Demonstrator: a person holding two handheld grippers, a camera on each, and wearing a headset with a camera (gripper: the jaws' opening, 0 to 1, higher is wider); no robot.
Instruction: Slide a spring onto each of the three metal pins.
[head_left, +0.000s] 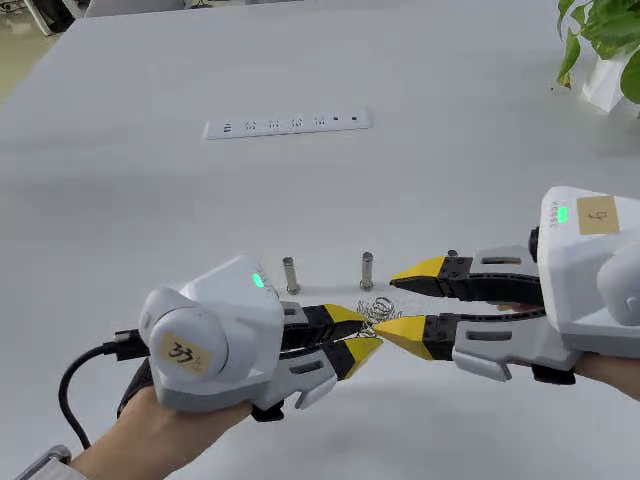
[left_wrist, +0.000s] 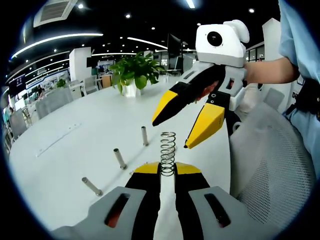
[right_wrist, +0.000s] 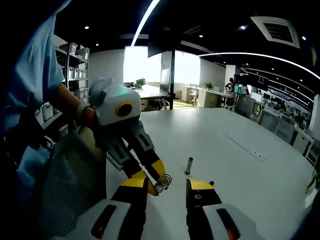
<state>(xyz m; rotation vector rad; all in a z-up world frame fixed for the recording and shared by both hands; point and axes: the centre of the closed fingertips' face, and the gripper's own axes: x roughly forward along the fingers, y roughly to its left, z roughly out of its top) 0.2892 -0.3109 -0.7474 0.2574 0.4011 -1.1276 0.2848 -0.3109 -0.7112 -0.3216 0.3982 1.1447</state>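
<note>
Left tool (left_wrist: 167, 169) pinches a spring (left_wrist: 168, 150) by one end; right tool (right_wrist: 170, 186) hangs spread near it.

The head view looks steeply down at the table (head_left: 300, 60) from close above. The gripper views sit low, facing each other — both catch the spring (left_wrist: 168, 150), very near.

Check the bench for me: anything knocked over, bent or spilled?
Nothing stands out. The three pins stand upright and bare, and the left hand-held gripper grips one spring that looks undeformed.
</note>
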